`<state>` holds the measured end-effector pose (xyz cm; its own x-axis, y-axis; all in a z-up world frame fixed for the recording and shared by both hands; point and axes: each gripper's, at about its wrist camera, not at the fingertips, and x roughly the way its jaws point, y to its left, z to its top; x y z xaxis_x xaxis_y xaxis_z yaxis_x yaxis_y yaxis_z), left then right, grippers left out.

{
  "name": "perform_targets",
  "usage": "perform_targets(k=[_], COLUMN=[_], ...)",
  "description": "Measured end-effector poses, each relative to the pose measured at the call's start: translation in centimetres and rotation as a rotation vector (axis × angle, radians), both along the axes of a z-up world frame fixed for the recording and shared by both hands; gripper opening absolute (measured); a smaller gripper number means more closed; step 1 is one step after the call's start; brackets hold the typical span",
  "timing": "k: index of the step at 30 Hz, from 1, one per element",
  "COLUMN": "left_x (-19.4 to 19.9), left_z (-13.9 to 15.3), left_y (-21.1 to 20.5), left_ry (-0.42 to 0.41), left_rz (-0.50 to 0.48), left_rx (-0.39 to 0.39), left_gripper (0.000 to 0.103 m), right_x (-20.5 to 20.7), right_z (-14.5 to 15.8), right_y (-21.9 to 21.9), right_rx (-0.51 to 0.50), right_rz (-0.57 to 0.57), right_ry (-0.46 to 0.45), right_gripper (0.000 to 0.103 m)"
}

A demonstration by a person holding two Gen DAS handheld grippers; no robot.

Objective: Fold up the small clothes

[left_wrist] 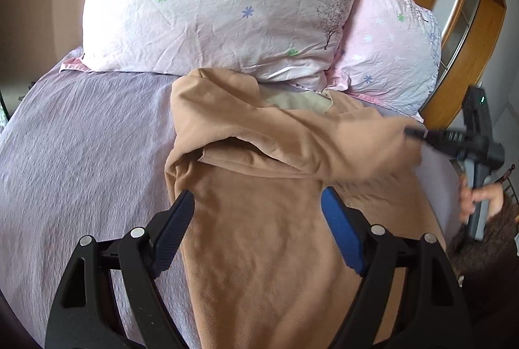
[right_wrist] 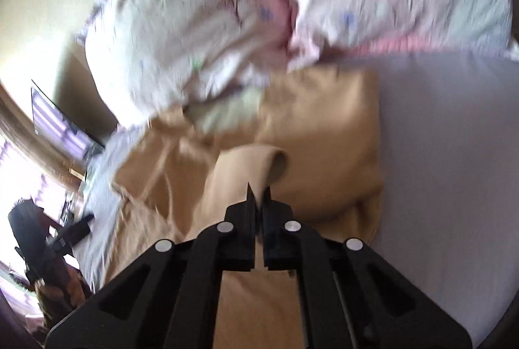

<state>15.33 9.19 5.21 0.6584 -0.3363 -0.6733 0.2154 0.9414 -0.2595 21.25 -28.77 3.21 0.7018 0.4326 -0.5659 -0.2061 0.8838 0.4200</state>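
A tan long-sleeved top (left_wrist: 259,219) lies on a lilac bedsheet (left_wrist: 81,154), collar toward the pillows, one sleeve folded across the chest. My left gripper (left_wrist: 256,216) is open, its jaws wide apart above the top's body. My right gripper (right_wrist: 258,191) is shut on the cuff of the tan sleeve (right_wrist: 246,167) and holds it over the top; it also shows in the left wrist view (left_wrist: 418,134) at the right, at the sleeve's end. The right wrist view is blurred.
Two floral pillows (left_wrist: 211,1) (left_wrist: 389,56) stand at the bed's head, the top's collar touching them. A wooden headboard (left_wrist: 454,34) is at the right. A dark screen (right_wrist: 61,125) hangs on the wall left of the bed.
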Motion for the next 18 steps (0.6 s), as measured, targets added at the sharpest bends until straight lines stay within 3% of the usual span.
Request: perform_targets(k=[3, 6, 8, 10, 12, 14, 17, 18], left_x=[0.1, 0.1, 0.0, -0.2, -0.3, -0.5, -1.4, -2.0], left_z=[-0.5, -1.0, -1.1, -1.2, -1.4, -1.4, -1.3, -1.2], left_y=[-0.2, -0.3, 0.0, 0.2, 0.3, 0.2, 0.4, 0.7], left_ry=[0.018, 0.037, 0.045, 0.047, 0.051, 0.053, 0.063, 0.068], left_rz=[-0.007, -0.014, -0.014, -0.017, -0.021, -0.027, -0.022, -0.023], left_rx=[-0.001, 0.009, 0.005, -0.002, -0.004, -0.006, -0.013, -0.02], left_gripper=[0.081, 0.081, 0.081, 0.081, 0.081, 0.081, 0.081, 0.081], right_x=[2.5, 5.8, 5.7, 3.8, 3.0, 3.2, 5.2, 5.2], right_z=[1.1, -1.6, -2.0, -1.0, -0.6, -1.4, -4.2, -4.3], right_y=[-1.5, -2.0, -2.8, -2.9, -1.9, -0.4, 0.6, 0.5], right_rx=[-0.101, -0.169, -0.168, -0.124, -0.12, -0.13, -0.174, -0.149], right_rz=[-0.124, -0.136, -0.188, -0.173, -0.117, -0.06, -0.05, -0.056], right_ry=[-0.042, 0.122, 0.134, 0.046, 0.011, 0.034, 0.199, 0.199], right_gripper=[0.003, 0.006, 0.018, 0.038, 0.039, 0.039, 0.042, 0.039])
